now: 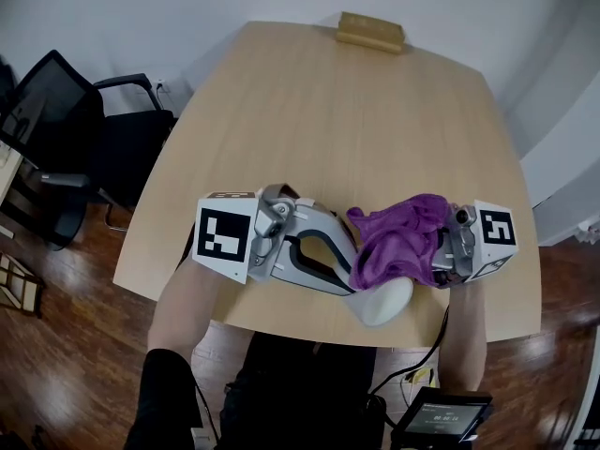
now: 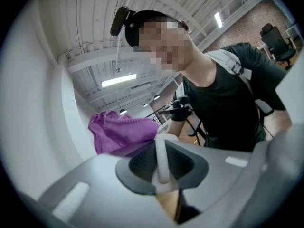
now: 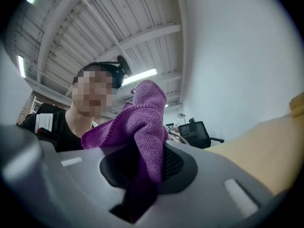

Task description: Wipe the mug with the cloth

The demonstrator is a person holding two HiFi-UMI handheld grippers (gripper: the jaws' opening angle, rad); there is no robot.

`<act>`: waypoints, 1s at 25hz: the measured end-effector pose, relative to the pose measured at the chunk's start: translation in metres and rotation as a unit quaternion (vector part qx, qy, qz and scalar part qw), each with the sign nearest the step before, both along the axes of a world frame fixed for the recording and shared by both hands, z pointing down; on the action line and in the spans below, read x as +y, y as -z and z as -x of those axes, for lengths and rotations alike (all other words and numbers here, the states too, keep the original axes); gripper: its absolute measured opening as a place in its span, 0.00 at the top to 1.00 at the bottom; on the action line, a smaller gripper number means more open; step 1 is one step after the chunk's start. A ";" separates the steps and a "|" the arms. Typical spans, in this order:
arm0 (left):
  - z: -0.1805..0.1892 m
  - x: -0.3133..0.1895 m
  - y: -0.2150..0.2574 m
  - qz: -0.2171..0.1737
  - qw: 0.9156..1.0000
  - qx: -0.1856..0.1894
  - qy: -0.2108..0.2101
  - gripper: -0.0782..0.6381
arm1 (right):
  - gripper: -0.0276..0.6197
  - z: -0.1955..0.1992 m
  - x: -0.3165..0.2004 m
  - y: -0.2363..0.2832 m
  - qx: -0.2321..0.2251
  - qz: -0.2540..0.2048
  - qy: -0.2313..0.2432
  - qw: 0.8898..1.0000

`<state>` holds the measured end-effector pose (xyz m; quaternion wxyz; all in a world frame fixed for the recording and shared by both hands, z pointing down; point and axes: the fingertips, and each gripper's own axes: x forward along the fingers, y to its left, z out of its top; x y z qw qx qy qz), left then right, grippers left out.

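Covering glossy white mug (image 1: 384,304): crumpled purple cloth (image 1: 403,237); right claw (image 3: 141,167) clamped on cloth, left claw (image 2: 162,163) clamped on mug.

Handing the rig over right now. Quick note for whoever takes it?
Left gripper: jaws shut on a thin white part of the mug, rim or handle, can't tell which. The mug is held up at the near edge of the table.
Right gripper: jaws shut on the purple cloth.
The cloth is draped over the top of the mug, between the two grippers.
Done: both things are in hand and the cloth is on the mug. How much has been wiped can't be told.
Left: rub the cloth around the mug, then probably set both down on the table.
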<state>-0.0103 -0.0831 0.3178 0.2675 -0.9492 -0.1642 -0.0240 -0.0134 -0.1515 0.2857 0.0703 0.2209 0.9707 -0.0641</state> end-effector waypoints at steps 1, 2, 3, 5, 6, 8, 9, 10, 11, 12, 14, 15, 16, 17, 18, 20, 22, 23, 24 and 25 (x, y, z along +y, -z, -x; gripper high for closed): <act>-0.002 0.003 -0.003 0.006 1.000 0.000 -0.007 0.79 | 0.84 0.005 0.002 -0.010 0.015 -0.001 0.004 1.000; -0.003 0.005 -0.005 0.009 1.000 -0.002 -0.013 0.79 | 0.84 0.009 0.004 -0.017 0.026 0.002 0.006 1.000; -0.004 0.006 -0.006 0.008 1.000 -0.007 -0.016 0.79 | 0.84 0.012 0.003 -0.022 0.036 0.002 0.002 0.999; -0.003 0.004 -0.006 0.003 1.000 -0.013 -0.014 0.79 | 0.84 0.019 -0.007 -0.034 0.064 -0.012 -0.035 0.997; -0.002 0.003 -0.005 0.004 1.000 -0.011 -0.013 0.79 | 0.84 0.022 -0.016 -0.041 0.085 -0.026 -0.065 0.994; -0.001 0.002 -0.002 0.007 1.000 -0.003 -0.014 0.79 | 0.84 0.028 -0.033 -0.057 0.125 -0.058 -0.119 0.983; -0.001 0.002 -0.002 0.007 1.000 0.000 -0.014 0.79 | 0.84 0.027 -0.039 -0.058 0.131 -0.068 -0.136 0.980; -0.001 0.002 -0.002 0.007 1.000 0.001 -0.014 0.79 | 0.84 0.024 -0.041 -0.053 0.121 -0.072 -0.143 0.980; 0.000 0.001 -0.002 0.008 1.000 0.001 -0.014 0.79 | 0.84 0.018 -0.040 -0.042 0.096 -0.071 -0.142 0.983; 0.001 0.001 -0.002 0.011 1.000 0.001 -0.015 0.79 | 0.84 0.011 -0.036 -0.026 0.060 -0.069 -0.132 0.987; 0.003 0.001 0.000 0.020 1.000 0.006 -0.019 0.79 | 0.84 -0.006 -0.018 0.008 -0.024 -0.062 -0.090 0.994; 0.004 0.002 0.001 0.024 0.999 0.009 -0.023 0.79 | 0.84 -0.013 -0.006 0.020 -0.056 -0.058 -0.063 0.995; 0.004 0.003 0.002 0.029 0.999 0.012 -0.027 0.79 | 0.84 -0.016 0.008 0.027 -0.073 -0.058 -0.038 0.995; 0.003 0.004 0.002 0.032 0.999 0.014 -0.032 0.79 | 0.84 -0.017 0.020 0.029 -0.077 -0.064 -0.016 0.995; 0.001 0.006 0.002 0.035 0.999 0.013 -0.038 0.79 | 0.84 -0.015 0.031 0.026 -0.072 -0.075 0.004 0.995; 0.000 0.009 0.001 0.040 0.998 0.009 -0.050 0.79 | 0.84 -0.007 0.045 0.015 -0.049 -0.091 0.035 0.994; 0.000 0.011 0.000 0.048 0.997 0.007 -0.062 0.79 | 0.84 0.000 0.048 0.009 -0.035 -0.080 0.054 0.995; 0.001 0.011 0.001 0.054 0.996 0.010 -0.065 0.79 | 0.84 0.002 0.047 0.009 -0.033 -0.065 0.059 0.996; 0.001 0.011 0.002 0.059 0.996 0.015 -0.066 0.79 | 0.84 0.002 0.044 0.009 -0.034 -0.049 0.061 0.996; 0.001 0.012 0.005 0.063 0.995 0.023 -0.067 0.79 | 0.84 0.002 0.039 0.007 -0.036 -0.032 0.063 0.997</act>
